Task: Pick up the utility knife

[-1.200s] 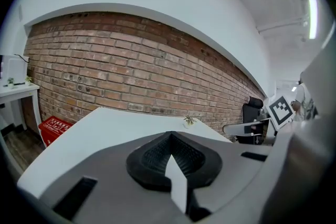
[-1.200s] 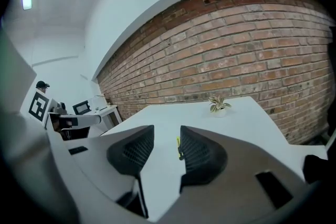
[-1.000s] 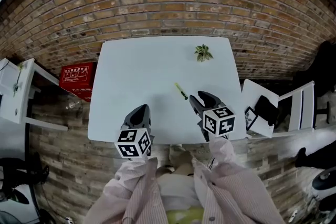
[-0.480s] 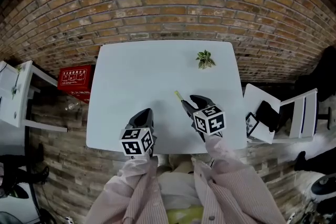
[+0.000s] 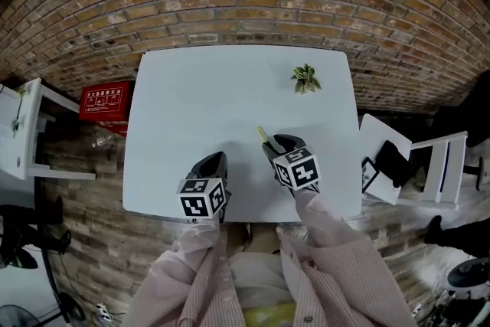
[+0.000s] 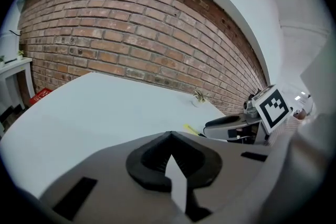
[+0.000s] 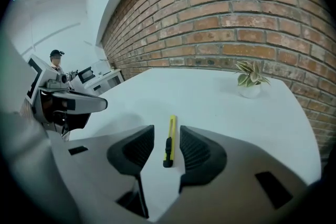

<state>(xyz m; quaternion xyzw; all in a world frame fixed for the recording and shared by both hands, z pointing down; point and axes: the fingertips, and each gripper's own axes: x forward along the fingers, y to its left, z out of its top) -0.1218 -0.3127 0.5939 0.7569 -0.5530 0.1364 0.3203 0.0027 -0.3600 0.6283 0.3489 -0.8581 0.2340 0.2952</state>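
The utility knife (image 7: 170, 131), yellow with a black slider, lies flat on the white table (image 5: 199, 103). My right gripper (image 7: 166, 138) is open, and its two dark jaws stand on either side of the knife's near end without clamping it. In the head view only the knife's yellow far tip (image 5: 262, 135) shows ahead of the right gripper (image 5: 278, 145). My left gripper (image 5: 216, 160) rests near the table's front edge, left of the knife, shut and holding nothing. The left gripper view shows its jaws (image 6: 170, 136) closed together, with the knife (image 6: 190, 129) off to the right.
A small potted plant (image 5: 306, 78) stands at the table's far right corner. A brick wall (image 5: 245, 4) runs behind the table. A red box (image 5: 105, 101) sits on the floor at left, a white chair (image 5: 398, 161) at right.
My right gripper has moved left and forward onto the knife, so its jaws now straddle the near end. The left gripper has barely shifted.
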